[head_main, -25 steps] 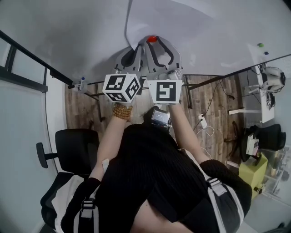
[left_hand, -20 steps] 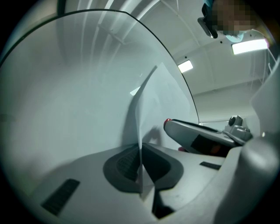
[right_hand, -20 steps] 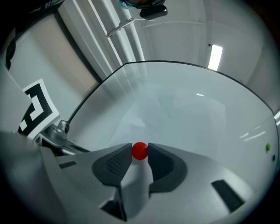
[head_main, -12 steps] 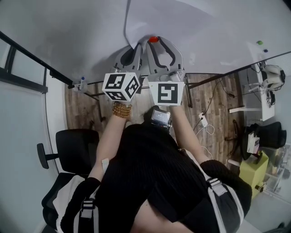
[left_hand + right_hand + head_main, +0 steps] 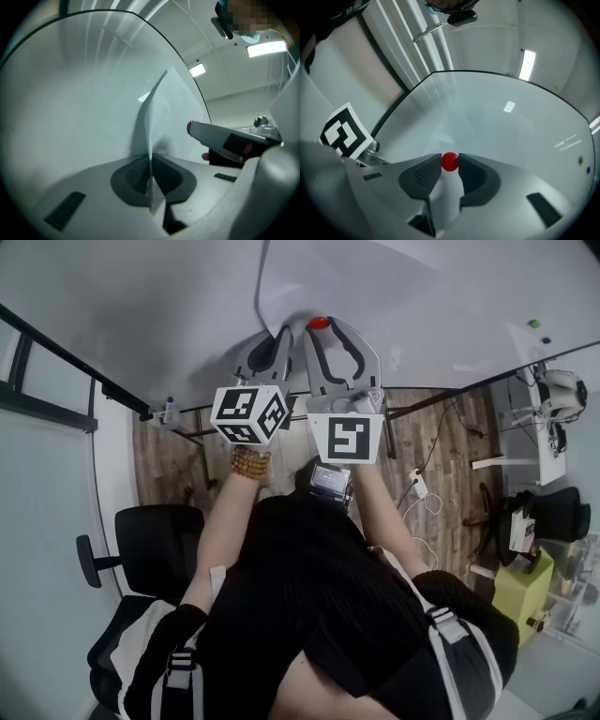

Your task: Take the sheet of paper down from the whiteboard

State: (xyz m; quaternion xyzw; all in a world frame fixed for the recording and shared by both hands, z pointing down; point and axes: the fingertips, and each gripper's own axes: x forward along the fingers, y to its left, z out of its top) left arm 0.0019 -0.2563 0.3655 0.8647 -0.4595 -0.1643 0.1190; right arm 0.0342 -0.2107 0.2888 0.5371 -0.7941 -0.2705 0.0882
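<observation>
Sheet of paper (image 5: 159, 108) sits pinched edge-on in the left tool (image 5: 151, 176); right tool (image 5: 450, 165) clamps the red magnet (image 5: 450, 161) on the whiteboard (image 5: 501, 126).

Black office chair (image 5: 141, 559) on wooden floor (image 5: 441, 451), below-left of the left gripper (image 5: 279, 337). White desk (image 5: 547, 465) and yellow-green box (image 5: 527, 601) well right of the right gripper (image 5: 320, 326).

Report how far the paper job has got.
Done: the left gripper is shut on the paper's edge, bent away from the whiteboard. In hand: the right gripper clamps the red magnet. Left: take the magnet away, then bring the paper down.
</observation>
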